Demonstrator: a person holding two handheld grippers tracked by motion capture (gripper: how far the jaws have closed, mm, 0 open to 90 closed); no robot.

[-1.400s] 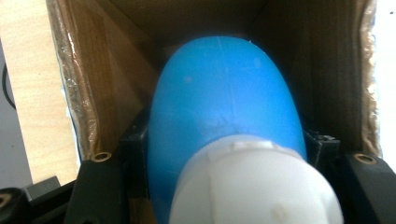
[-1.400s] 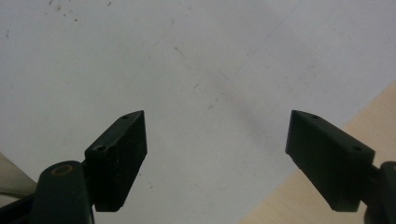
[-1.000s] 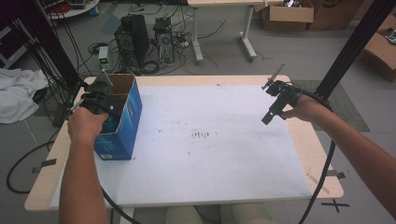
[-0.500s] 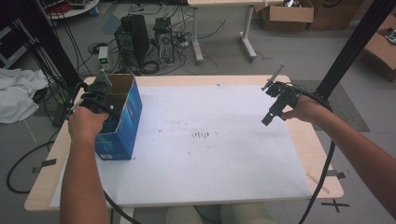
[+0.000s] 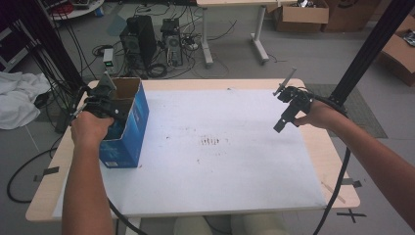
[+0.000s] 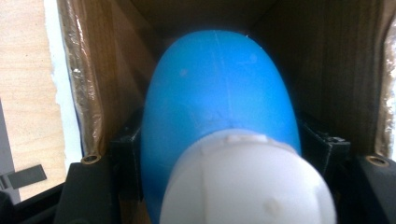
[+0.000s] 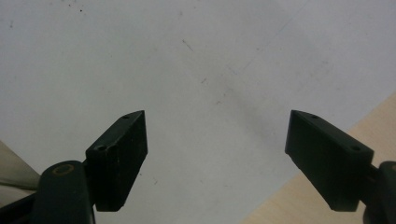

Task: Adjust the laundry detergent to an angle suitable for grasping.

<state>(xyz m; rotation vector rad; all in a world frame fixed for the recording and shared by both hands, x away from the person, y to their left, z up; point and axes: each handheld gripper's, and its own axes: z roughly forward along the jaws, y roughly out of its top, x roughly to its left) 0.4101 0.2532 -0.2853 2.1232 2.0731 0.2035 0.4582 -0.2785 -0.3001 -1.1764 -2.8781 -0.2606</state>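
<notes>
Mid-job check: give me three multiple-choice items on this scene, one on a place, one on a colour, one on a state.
1. Where is the left gripper?
A. over the bare table middle
B. reaching into the blue box
C. at the table's right edge

2. What colour is the bottle body between the left jaws?
A. red
B. green
C. blue

3. How do the right gripper jaws stand?
A. wide apart, nothing between
B. clamped on a bottle
C. shut on a cable

Answers: 1 B, cardboard walls surround it; 2 C, blue body with a white cap; 3 A, only bare table shows between them.
</notes>
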